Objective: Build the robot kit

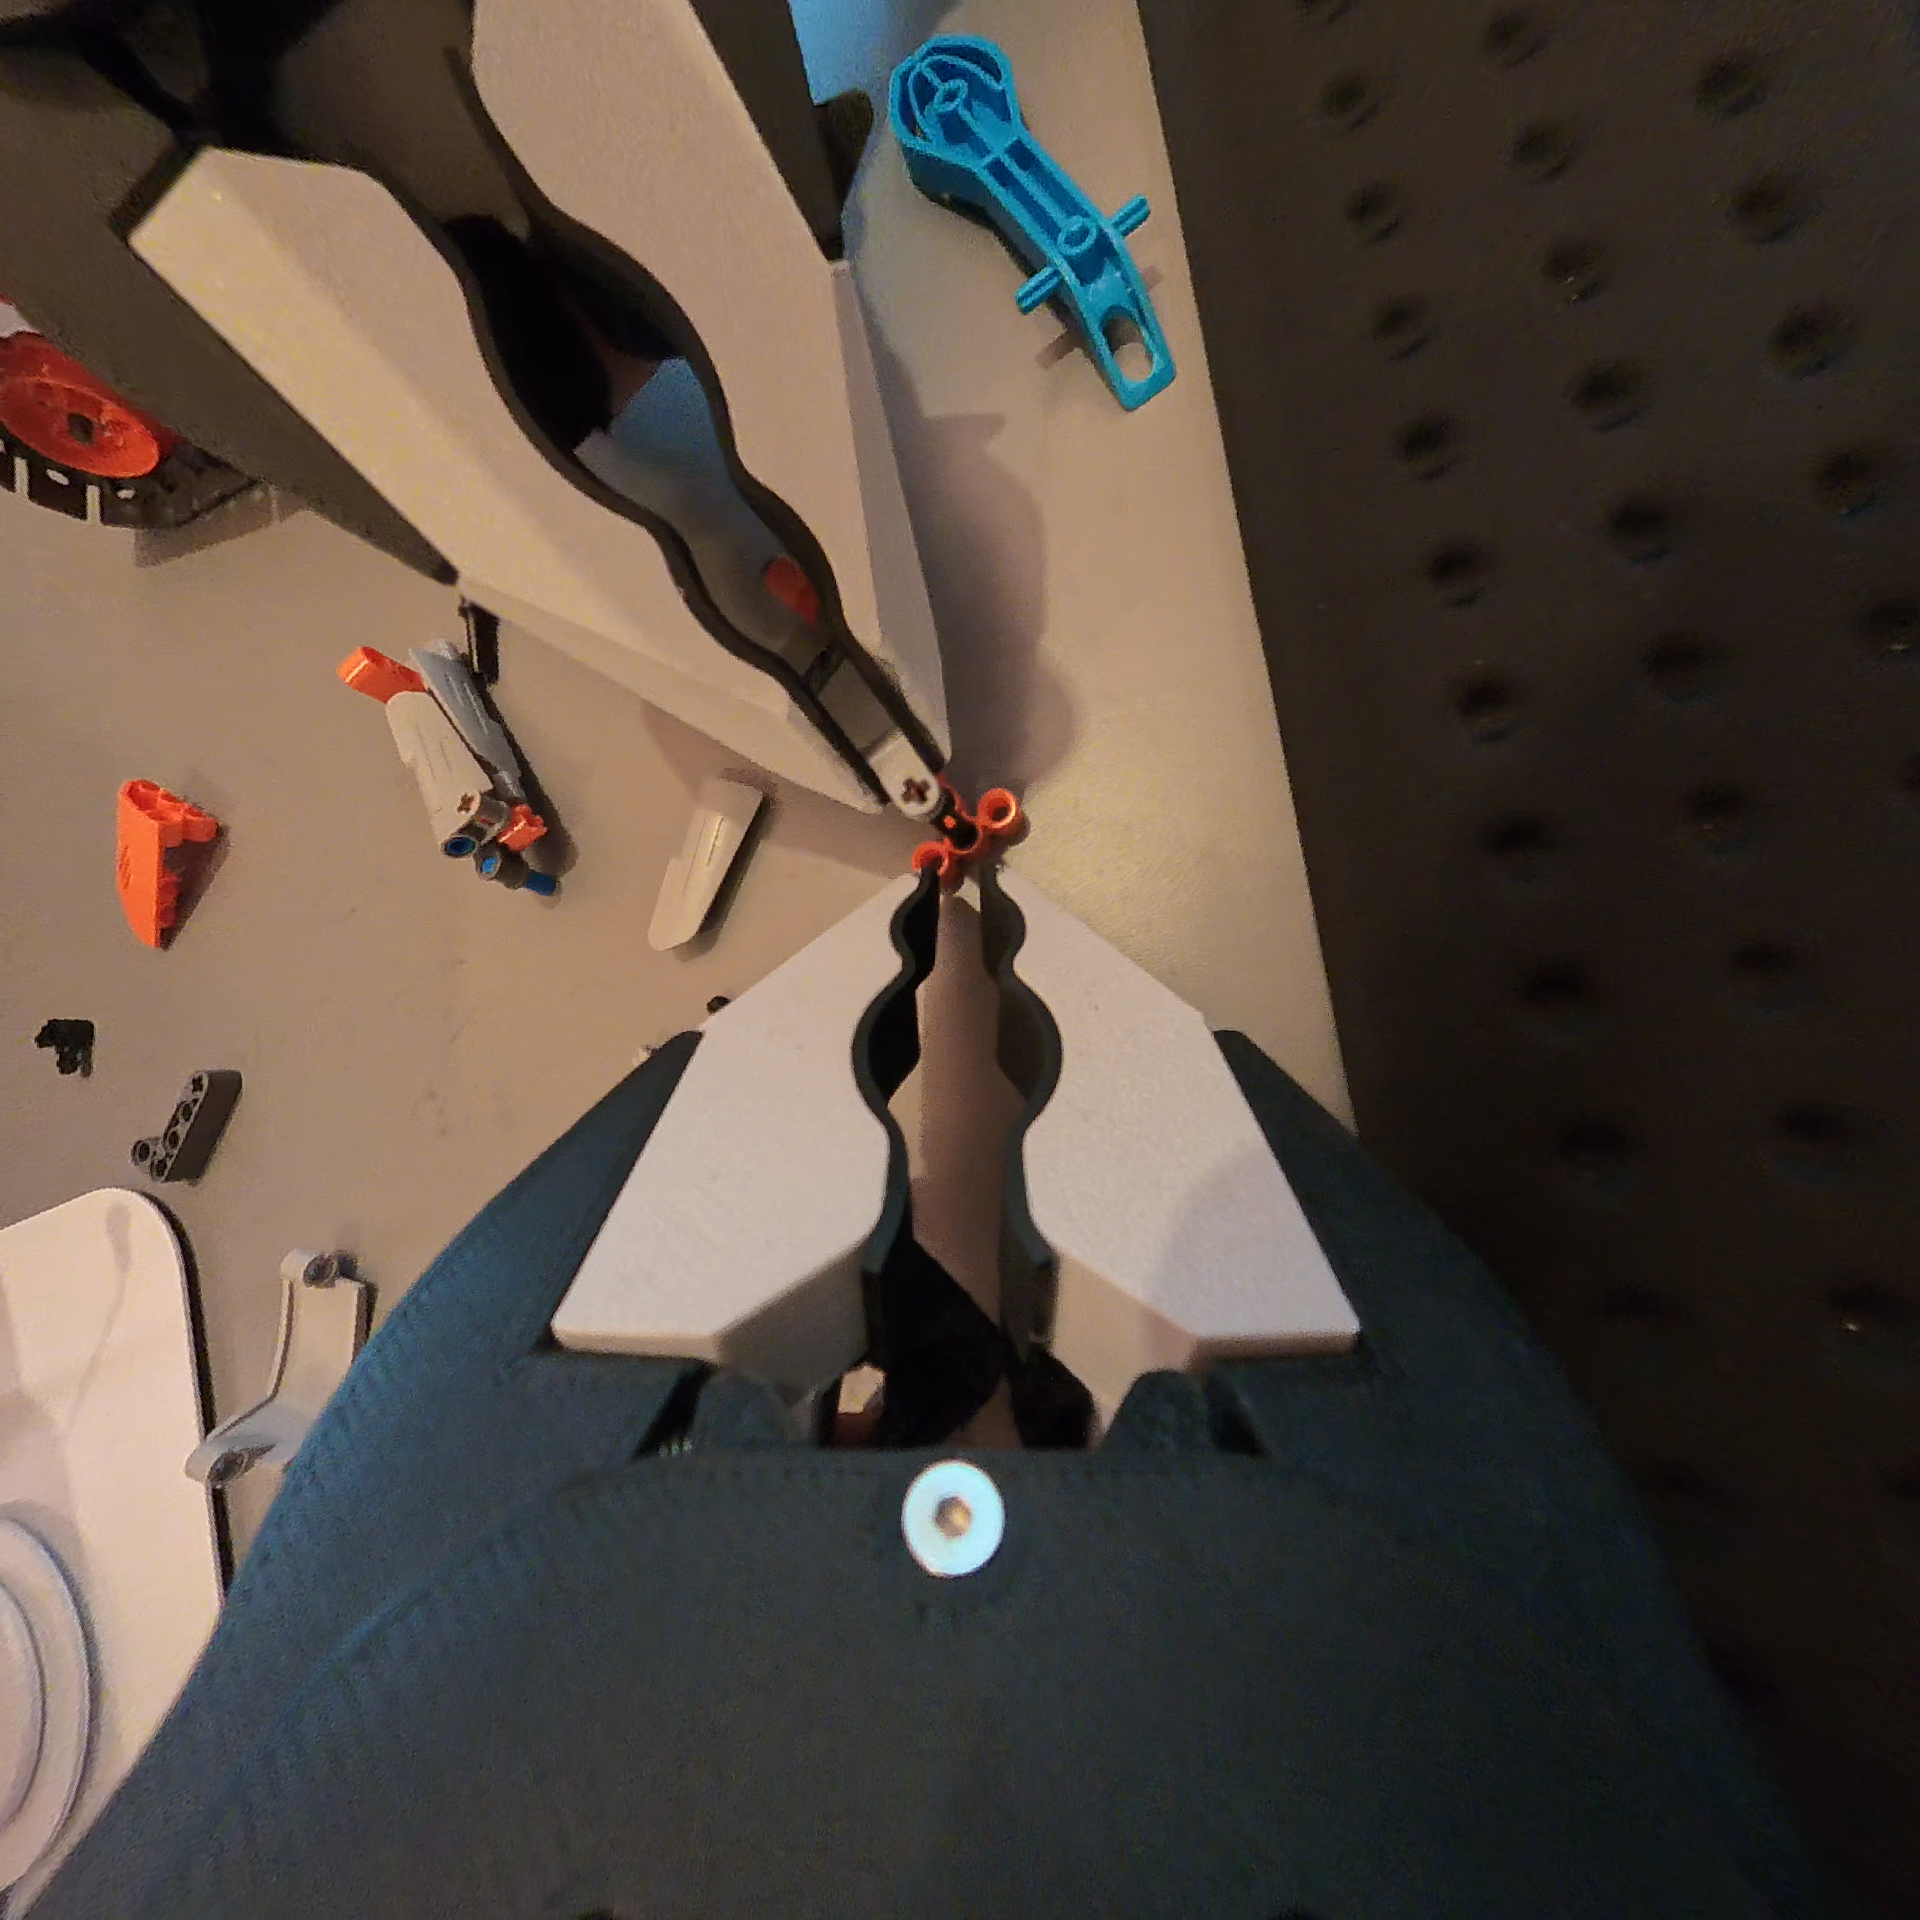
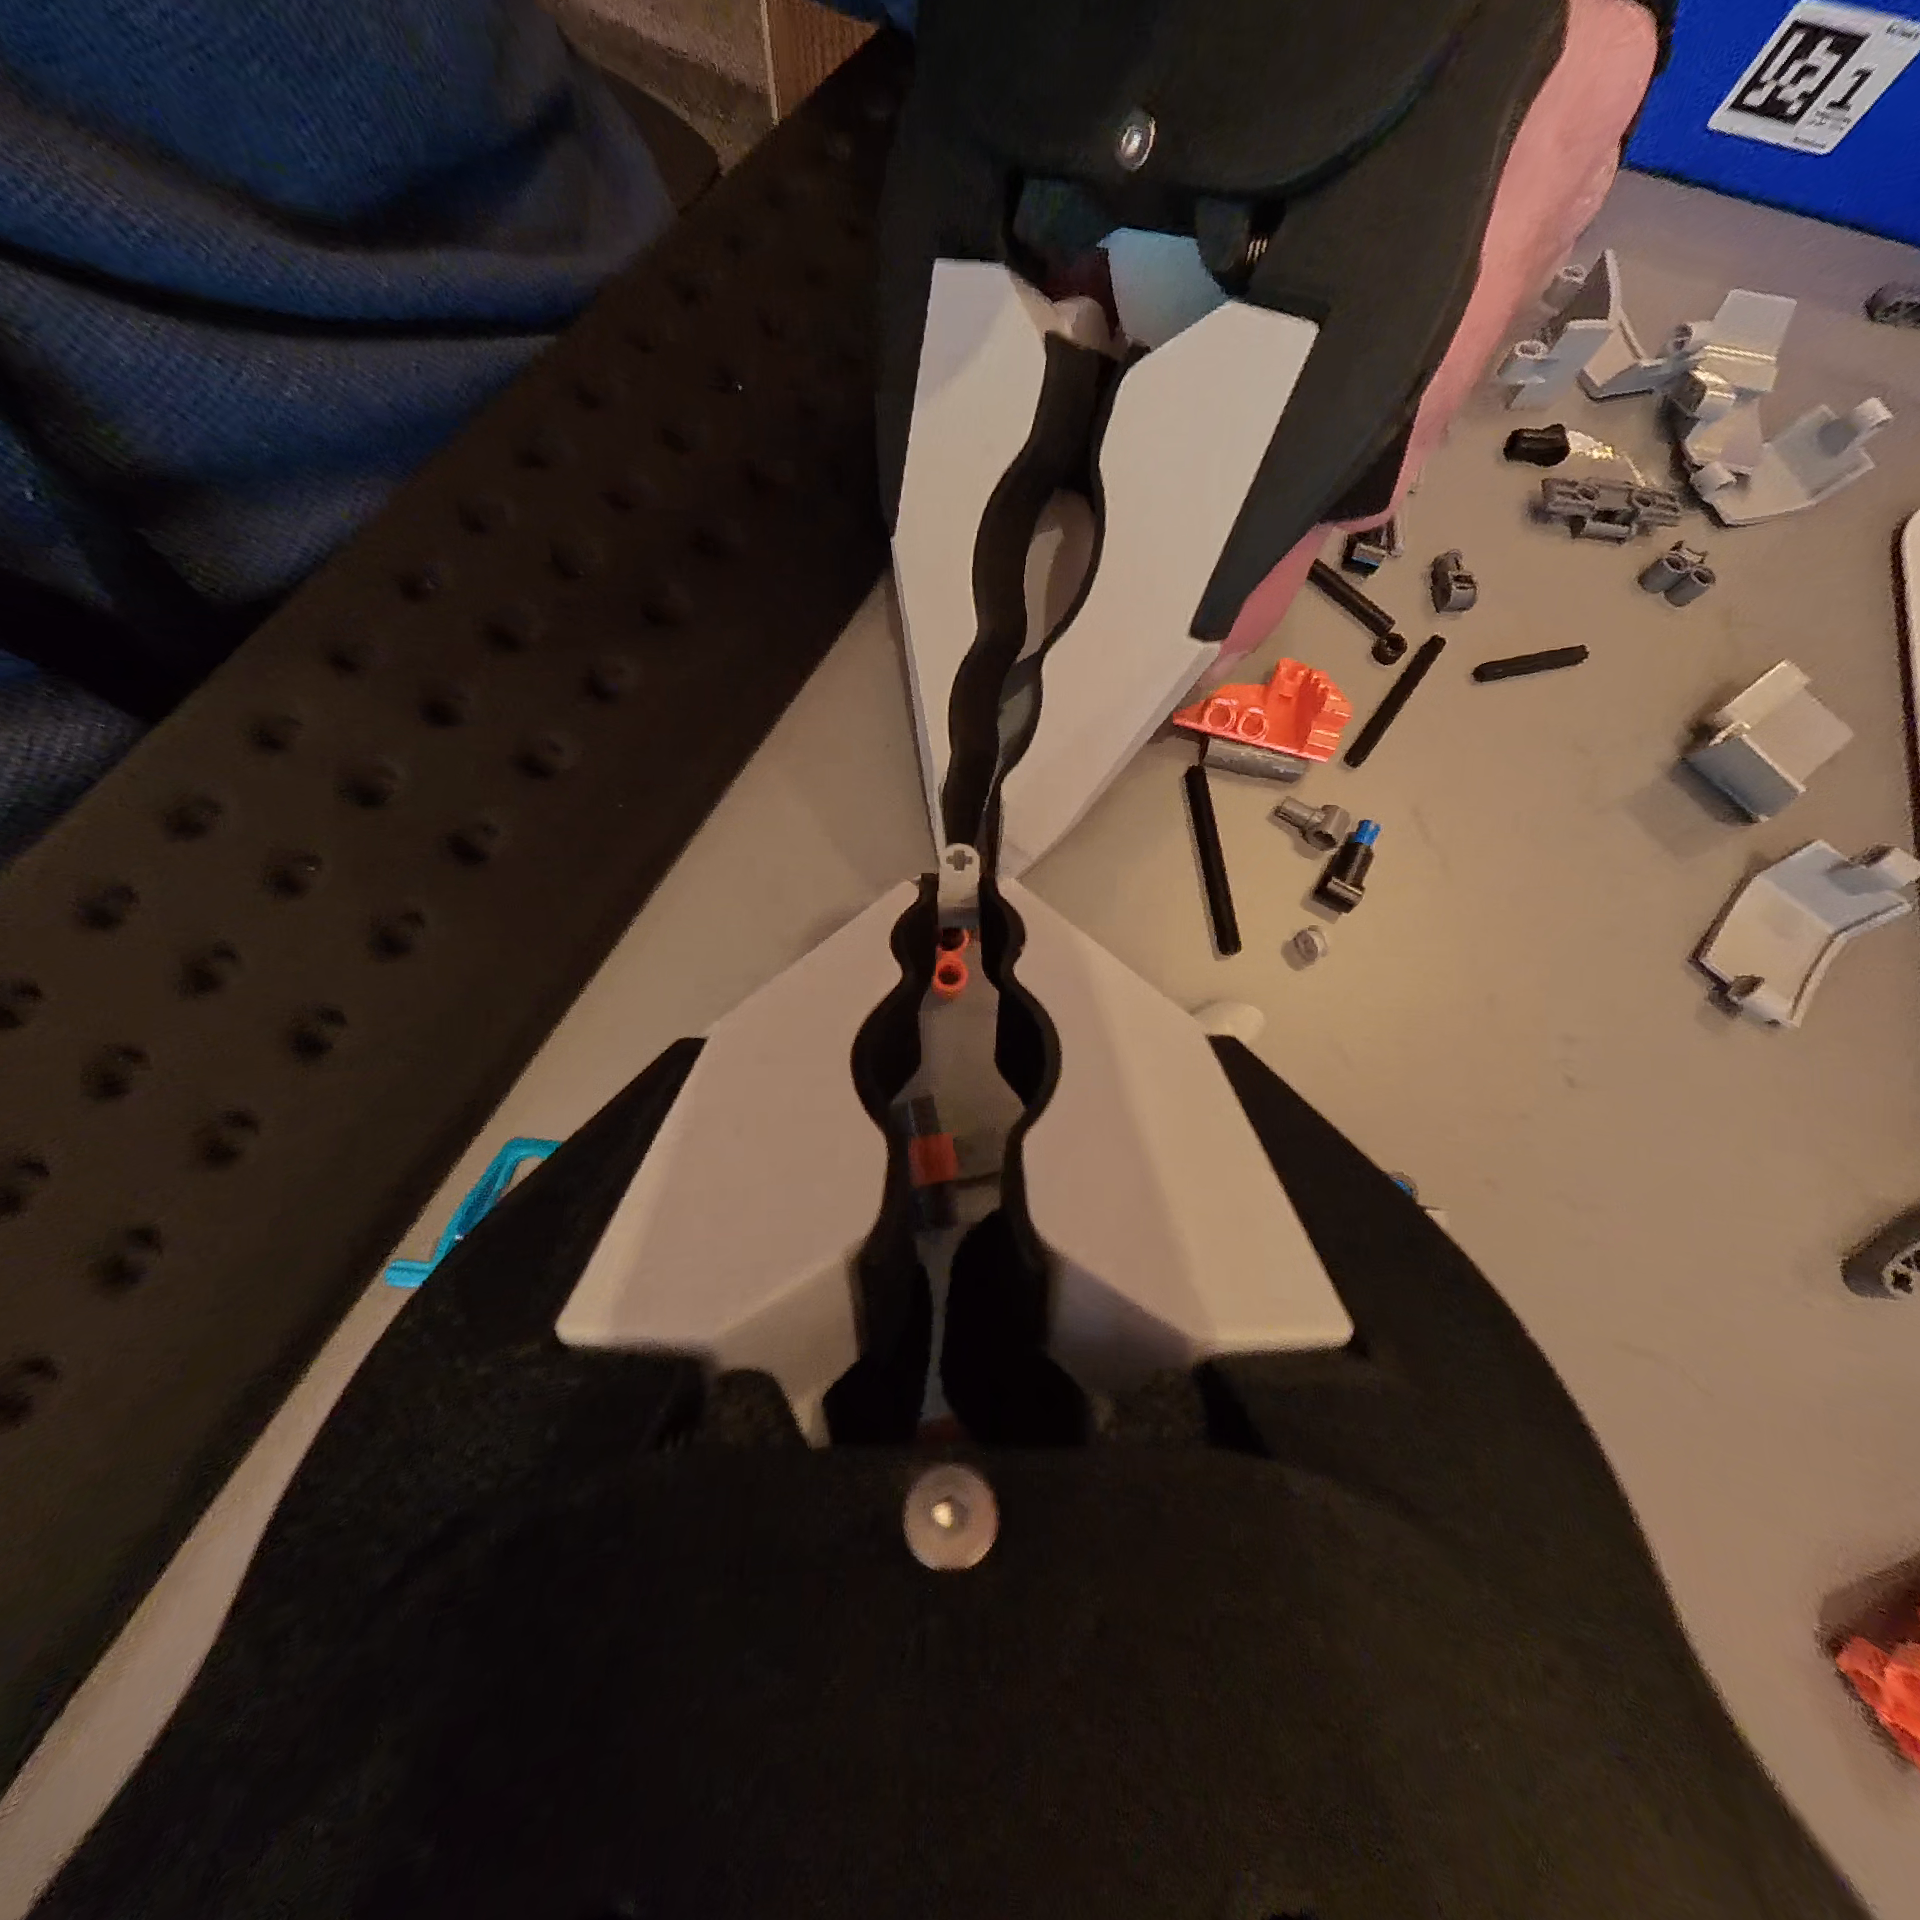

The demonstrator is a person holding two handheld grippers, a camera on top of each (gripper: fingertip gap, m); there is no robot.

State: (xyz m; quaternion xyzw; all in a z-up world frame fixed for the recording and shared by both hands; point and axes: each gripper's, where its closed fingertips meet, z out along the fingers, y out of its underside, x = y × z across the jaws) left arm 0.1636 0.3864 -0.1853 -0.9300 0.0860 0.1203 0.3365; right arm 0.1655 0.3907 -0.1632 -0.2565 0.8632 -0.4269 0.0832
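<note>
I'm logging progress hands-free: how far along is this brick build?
Done: one white, grey and orange brick sub-assembly lies joined on the table. In hand: the right gripper is shut on a white beam with a cross hole, the left gripper on a small orange plastic connector, held end to end. Left: loose pieces like the blue plastic lever and orange plastic wedge.

place: hobby/lab workbench | evidence: grey table (image 2: 1455, 1195), scattered toy building parts (image 2: 1262, 717), black perforated board (image 1: 1621, 623)
</note>
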